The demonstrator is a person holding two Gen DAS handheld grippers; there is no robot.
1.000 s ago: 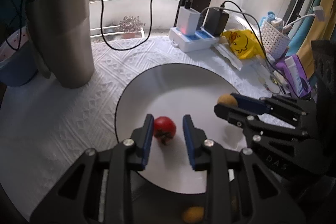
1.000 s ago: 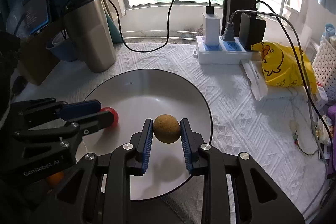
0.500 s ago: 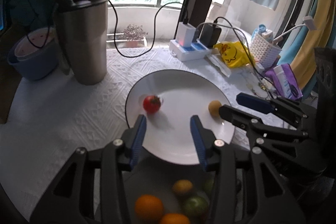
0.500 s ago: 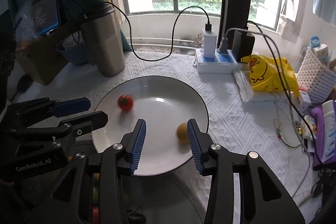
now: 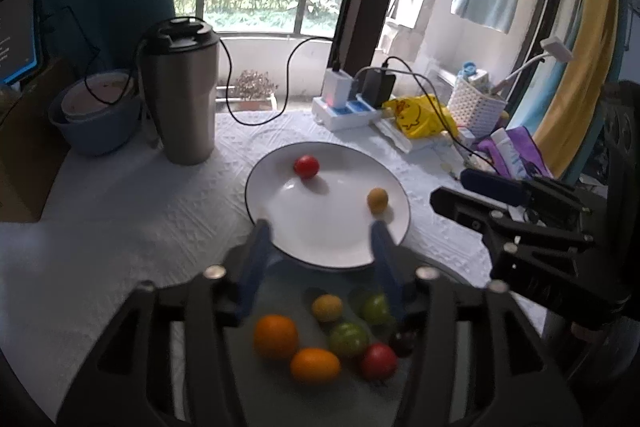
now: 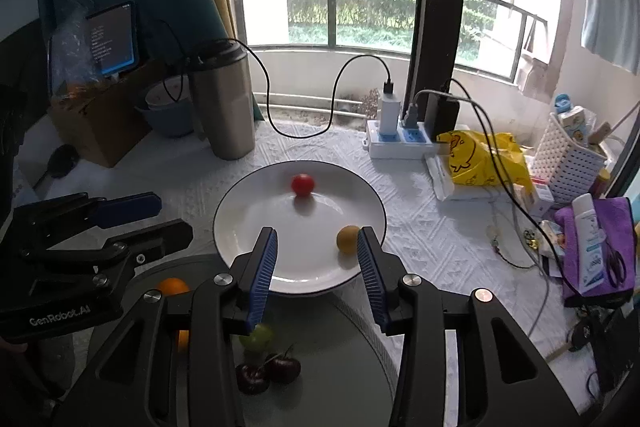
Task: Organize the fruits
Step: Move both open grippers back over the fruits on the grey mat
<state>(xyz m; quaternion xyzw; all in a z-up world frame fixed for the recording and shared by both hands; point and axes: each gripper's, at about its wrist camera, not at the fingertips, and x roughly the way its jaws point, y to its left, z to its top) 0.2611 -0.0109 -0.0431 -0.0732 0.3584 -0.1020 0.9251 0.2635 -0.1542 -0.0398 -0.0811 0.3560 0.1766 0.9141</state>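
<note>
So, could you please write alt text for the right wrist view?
A white plate on a white tablecloth holds a red tomato and a yellowish-brown fruit, seen past the right claw, open and empty. The left claw reaches in from the left, and more fruit lies on a grey tray below.

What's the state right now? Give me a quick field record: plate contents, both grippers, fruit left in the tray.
plate: white, dark rim, on the white tablecloth
on plate: red tomato and brown-yellow fruit, apart
left gripper: jaws just been opening, nothing between them
right gripper: open, empty, brown-yellow fruit just inside its right finger, untouched
grey tray: near side of plate, holds oranges, green fruits, a red one, dark cherries
steel tumbler: upright, beyond the plate
</note>
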